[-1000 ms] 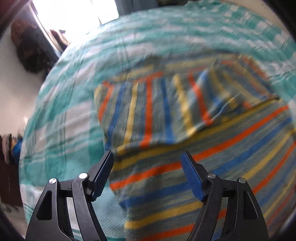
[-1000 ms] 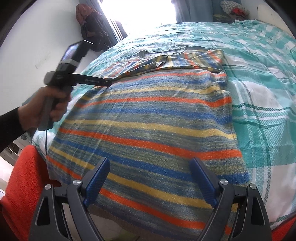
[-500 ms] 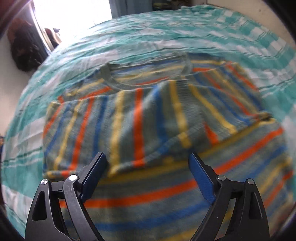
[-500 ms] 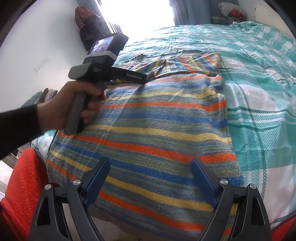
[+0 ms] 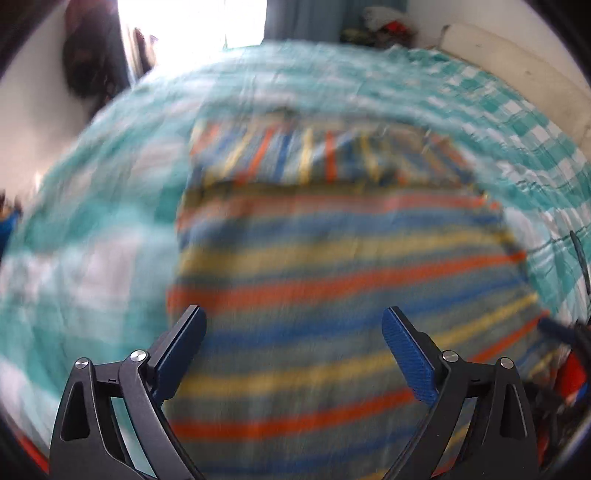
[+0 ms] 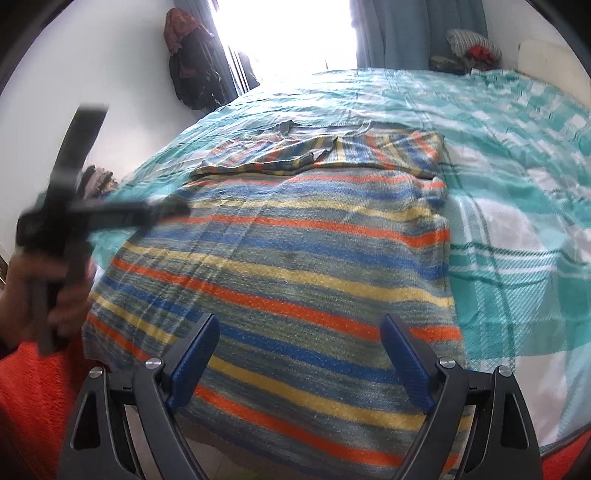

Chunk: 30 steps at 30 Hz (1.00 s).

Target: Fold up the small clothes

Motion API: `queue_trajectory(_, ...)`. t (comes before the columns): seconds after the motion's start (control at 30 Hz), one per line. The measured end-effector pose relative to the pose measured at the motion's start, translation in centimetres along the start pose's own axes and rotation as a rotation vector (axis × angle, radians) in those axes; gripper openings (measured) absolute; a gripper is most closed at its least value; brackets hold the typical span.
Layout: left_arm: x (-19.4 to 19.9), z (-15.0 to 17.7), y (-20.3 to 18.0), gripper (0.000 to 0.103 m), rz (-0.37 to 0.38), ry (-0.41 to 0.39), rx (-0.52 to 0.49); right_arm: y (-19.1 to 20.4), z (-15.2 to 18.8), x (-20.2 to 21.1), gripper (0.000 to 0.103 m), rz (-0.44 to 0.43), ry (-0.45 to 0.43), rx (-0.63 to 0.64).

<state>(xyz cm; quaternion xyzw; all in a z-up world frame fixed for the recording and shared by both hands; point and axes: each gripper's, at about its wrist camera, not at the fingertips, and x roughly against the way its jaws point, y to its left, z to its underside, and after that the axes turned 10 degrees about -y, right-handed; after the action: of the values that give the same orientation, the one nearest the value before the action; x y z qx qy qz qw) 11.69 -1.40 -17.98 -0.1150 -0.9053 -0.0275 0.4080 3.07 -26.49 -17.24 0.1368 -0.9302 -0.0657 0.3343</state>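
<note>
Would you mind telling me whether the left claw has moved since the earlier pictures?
Yes. In the right wrist view the left claw, jaws just opening with nothing between them, has pulled back from the sweater's folded sleeves.

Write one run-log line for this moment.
striped sweater: flat, sleeves folded in | left claw: open, empty, just opened | right claw: open, empty

Window (image 6: 295,33) overexposed, backlight; left wrist view motion-blurred; fisheye edges dark, warped.
</note>
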Motion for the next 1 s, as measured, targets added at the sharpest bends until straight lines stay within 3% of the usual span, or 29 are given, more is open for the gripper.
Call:
queue_trajectory(0.07, -1.1, 2.1, 0.7, 0.098, -0.005, 0.038, 0.03, 0.3, 0.4, -1.0, 0.088, 0.006, 0.038, 0.018)
queue_trajectory(0.17, -1.0, 3.5, 0.1, 0.101, -0.001, -0.03, -0.021, 0.4, 1.6, -2.8, 0.089, 0.04, 0.121, 0.044)
queue_trajectory(0.43, -1.9, 3.5, 0.4, 0.102, 0.032, -0.001, -0.011, 1.5, 2.7, -3.7, 0.103, 0.061, 0.108, 0.128)
queue_trajectory(1.0, -1.8, 4.2, 0.5, 0.102, 0.028, -0.023, -0.014, 1.9, 3.7, -3.8, 0.103, 0.075, 0.067, 0.157)
